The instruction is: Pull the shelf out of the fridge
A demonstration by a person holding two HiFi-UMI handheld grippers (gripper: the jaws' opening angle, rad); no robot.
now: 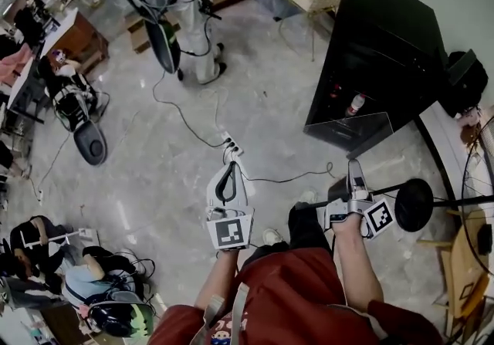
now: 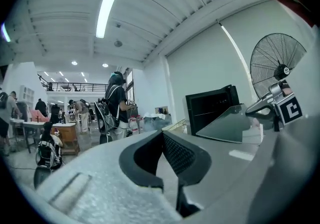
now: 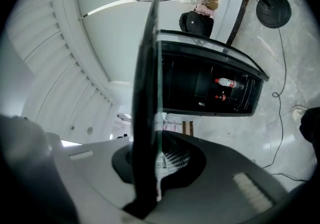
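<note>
The black fridge (image 1: 386, 42) stands open at the upper right, with a red-capped bottle (image 1: 355, 104) inside. The clear glass shelf (image 1: 351, 131) is outside the fridge, in front of its opening. My right gripper (image 1: 356, 170) is shut on the shelf's near edge. In the right gripper view the shelf (image 3: 147, 67) runs edge-on between the pads of the right gripper (image 3: 156, 160), and the fridge (image 3: 200, 87) lies beyond. My left gripper (image 1: 228, 170) hangs over the floor to the left, shut with nothing in it. In the left gripper view the left gripper (image 2: 164, 140) has its pads together, and the shelf (image 2: 225, 125) shows at the right.
A standing fan's round base (image 1: 413, 204) and pole sit just right of my right gripper. A power strip (image 1: 230, 147) and cables lie on the marble floor ahead. A person (image 1: 189, 19) stands at the back; others sit at the left by desks.
</note>
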